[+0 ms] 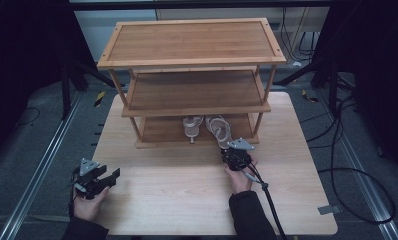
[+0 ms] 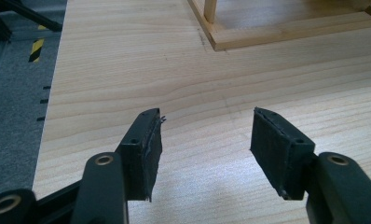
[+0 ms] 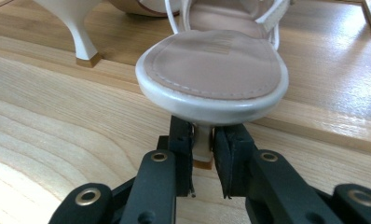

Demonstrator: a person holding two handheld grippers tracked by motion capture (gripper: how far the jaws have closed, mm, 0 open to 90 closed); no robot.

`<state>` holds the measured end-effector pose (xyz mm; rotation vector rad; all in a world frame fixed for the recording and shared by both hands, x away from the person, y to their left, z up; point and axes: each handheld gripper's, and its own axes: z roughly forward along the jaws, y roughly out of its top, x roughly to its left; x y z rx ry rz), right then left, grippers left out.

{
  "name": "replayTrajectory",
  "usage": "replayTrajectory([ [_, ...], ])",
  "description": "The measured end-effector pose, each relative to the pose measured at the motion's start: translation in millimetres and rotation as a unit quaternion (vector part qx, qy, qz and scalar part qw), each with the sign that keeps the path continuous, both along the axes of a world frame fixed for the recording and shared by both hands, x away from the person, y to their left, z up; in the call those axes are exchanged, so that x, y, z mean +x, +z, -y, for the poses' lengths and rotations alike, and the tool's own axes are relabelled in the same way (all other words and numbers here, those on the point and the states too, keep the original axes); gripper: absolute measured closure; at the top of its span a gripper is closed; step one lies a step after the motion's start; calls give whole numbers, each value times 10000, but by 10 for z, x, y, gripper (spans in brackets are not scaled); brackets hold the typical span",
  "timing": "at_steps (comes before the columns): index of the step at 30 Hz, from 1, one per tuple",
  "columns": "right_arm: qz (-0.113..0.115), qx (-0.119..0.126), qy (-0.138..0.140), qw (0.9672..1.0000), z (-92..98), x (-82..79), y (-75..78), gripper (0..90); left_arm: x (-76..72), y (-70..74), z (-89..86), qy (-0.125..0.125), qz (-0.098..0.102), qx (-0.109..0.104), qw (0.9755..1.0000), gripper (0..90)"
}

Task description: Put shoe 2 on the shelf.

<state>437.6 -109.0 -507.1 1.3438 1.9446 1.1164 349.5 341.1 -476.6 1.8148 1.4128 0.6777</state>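
A white high-heeled sandal [image 3: 211,65] rests at the front edge of the wooden rack's lowest shelf [image 1: 162,131], heel toward me; in the high view it is the right one [image 1: 218,127] of a pair. My right gripper [image 3: 203,154] is shut on its thin heel, under the heel seat, and appears in the high view [image 1: 228,150] just in front of the rack. The second sandal [image 1: 192,126] stands beside it on the left, its heel [image 3: 83,42] resting on the shelf. My left gripper [image 2: 204,140] hovers open over bare table, near the front left corner [image 1: 112,176].
The three-tier wooden rack [image 1: 194,107] stands at the back of the wooden table [image 1: 187,190]; its middle and top shelves are bare. Its front left post and base [image 2: 230,39] lie ahead of the left gripper. Cables [image 1: 357,170] trail over the floor on the right.
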Motion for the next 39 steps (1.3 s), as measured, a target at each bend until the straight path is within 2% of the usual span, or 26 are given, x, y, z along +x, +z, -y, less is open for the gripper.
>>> replayTrajectory([
  [1, 29, -73, 22, 10000, -10, 6, 3, 781, -5, 3, -1, 3, 23, 0, 10000, 421],
  [7, 48, -28, 81, 10000, -93, 63, 58, 778, -6, 3, -3, 8, 31, -19, 10000, 422],
  [12, 45, -26, 53, 10000, -172, 176, 102, 778, -6, 3, -5, 7, 34, -16, 10000, 423],
  [16, 94, 21, 26, 10000, -221, 277, 87, 775, -5, 1, 2, 5, 26, 2, 10000, 423],
  [22, 92, 132, 177, 9997, -382, 380, 91, 772, -4, -1, 0, 8, 27, 1, 10000, 423],
  [28, 52, 74, 121, 9999, -502, 526, 50, 768, -6, -1, -1, -1, 28, 2, 10000, 423],
  [29, -9, 148, 115, 9998, -508, 538, 42, 768, -4, -3, -2, 2, 24, -5, 10000, 423],
  [35, 17, 46, 208, 9998, -568, 565, 19, 762, -3, -3, 0, -10, 18, 8, 10000, 423],
  [37, 26, 1, 267, 9996, -573, 566, 20, 701, -1, -4, 0, -13, 14, 15, 10000, 423],
  [38, -80, 90, 287, 9995, -579, 549, 29, 639, 0, -4, 0, -17, 12, 17, 10000, 422],
  [39, -46, 16, 313, 9995, -573, 540, 27, 573, 0, -5, 0, -15, 9, 10, 10000, 422],
])
